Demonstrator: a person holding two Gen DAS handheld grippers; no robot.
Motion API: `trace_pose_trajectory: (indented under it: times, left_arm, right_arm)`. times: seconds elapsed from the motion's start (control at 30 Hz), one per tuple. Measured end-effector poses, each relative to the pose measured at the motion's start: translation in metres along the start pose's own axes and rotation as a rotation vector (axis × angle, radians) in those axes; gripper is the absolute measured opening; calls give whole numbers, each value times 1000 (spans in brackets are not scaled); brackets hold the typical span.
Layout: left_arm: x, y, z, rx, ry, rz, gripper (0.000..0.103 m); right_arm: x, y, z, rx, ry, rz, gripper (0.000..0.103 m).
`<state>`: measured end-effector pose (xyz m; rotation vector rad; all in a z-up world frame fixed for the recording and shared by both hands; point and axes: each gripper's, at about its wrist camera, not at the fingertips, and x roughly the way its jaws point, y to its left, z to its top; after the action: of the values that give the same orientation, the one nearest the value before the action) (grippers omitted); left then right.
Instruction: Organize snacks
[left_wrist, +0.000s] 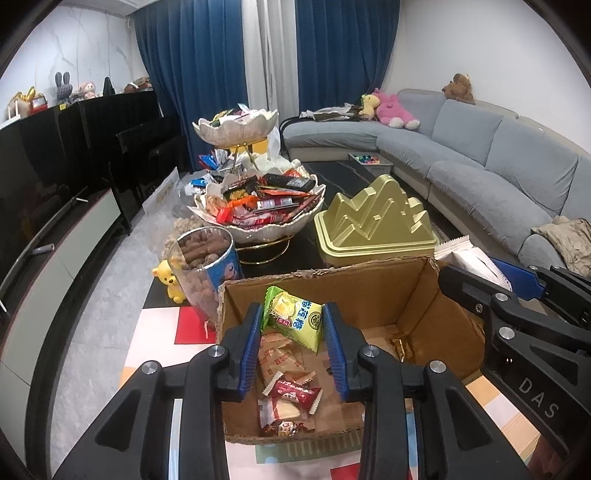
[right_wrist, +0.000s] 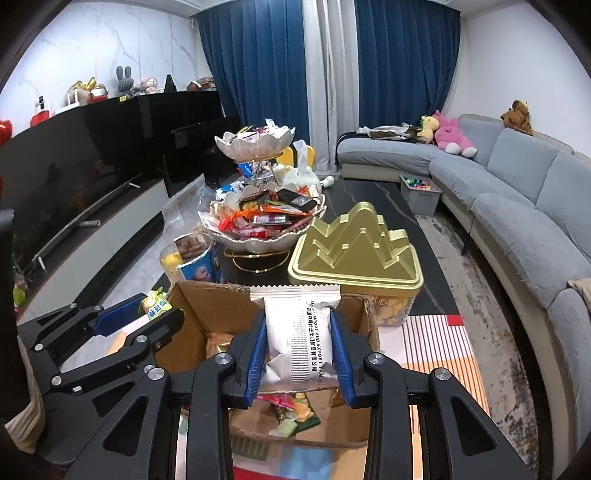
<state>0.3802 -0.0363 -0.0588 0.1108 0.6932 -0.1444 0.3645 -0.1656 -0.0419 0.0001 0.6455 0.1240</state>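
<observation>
Cardboard box: open-topped, brown, directly under both of my grippers; loose wrapped snacks already lie on its floor.
Left gripper: my jaws are clamped on the green snack packet, blue pads pressing its two sides; the grip looks light.
Green packet, position: held in the air over the left half of the box, above the red-and-white sweets on the bottom, well inside the near wall.
Green packet, axis: runs across my jaws, tilted, one corner down toward the right.
Right gripper: my jaws are clenched on the white pouch, squeezing it at the waist.
White pouch, position: over the right half of the box, its crimped top edge standing just above the far wall.
White pouch, axis: long axis points forward and upward, away from me, along my fingers.
Deciding relation: both packets hang straight above the box opening, so I judge the drop is simply downward.
Nearer hand: left, by my estimate; its packet sits lower in the box.
Beyond, on the surface: gold mountain-shaped tin, untouched.
</observation>
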Motion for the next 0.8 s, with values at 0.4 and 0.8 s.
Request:
trace_pose_trajectory:
  times: [0.4,0.8]
  left_arm:
    - [-1,9,0,-43,19,37,74]
    - [-39,9,4,-46,-23,78,88]
  right_arm:
    - [-8,-4,3,0,-25,-43,73]
    - [-45,-10,7,23,-71,-77,87]
